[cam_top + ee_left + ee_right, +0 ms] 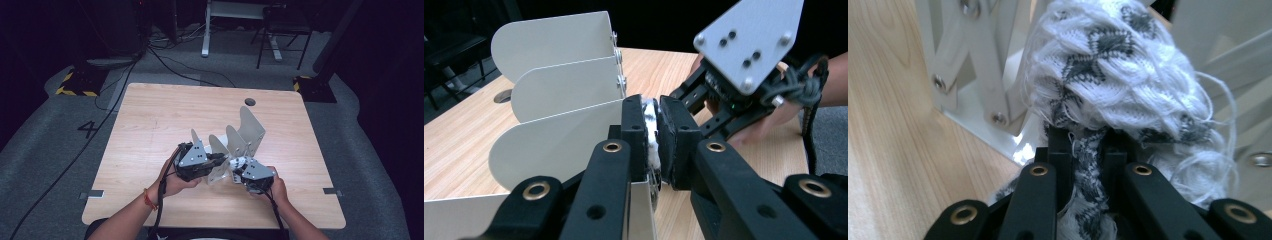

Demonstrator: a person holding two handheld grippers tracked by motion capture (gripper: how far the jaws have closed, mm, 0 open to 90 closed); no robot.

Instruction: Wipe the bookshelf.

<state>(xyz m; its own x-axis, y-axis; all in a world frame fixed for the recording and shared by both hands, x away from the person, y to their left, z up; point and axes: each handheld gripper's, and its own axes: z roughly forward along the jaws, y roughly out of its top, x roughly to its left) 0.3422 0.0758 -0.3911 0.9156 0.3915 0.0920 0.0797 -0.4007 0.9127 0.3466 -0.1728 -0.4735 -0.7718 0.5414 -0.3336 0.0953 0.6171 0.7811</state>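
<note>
A white and grey knitted cloth point(239, 162) hangs between my two grippers, just in front of a white folding rack point(246, 131) with several upright rounded plates. My left gripper point(224, 161) comes in from the left and is shut on one end of the cloth point(652, 152). From the right, my right gripper point(235, 169) is shut on the bunched knit point(1108, 65). In the left gripper view the jaws point(653, 116) pinch a thin fold beside the rack's nearest plate point(559, 145), with the right gripper point(684, 95) close behind. The right gripper point(1087, 142) squeezes a grey-patterned strip.
The rack stands mid-table, right of centre, on a light wooden table point(150, 130). A round cable hole point(250, 102) lies near the far edge. Cables run over the grey floor point(60, 150) at the left, and a chair point(282, 30) stands beyond the table.
</note>
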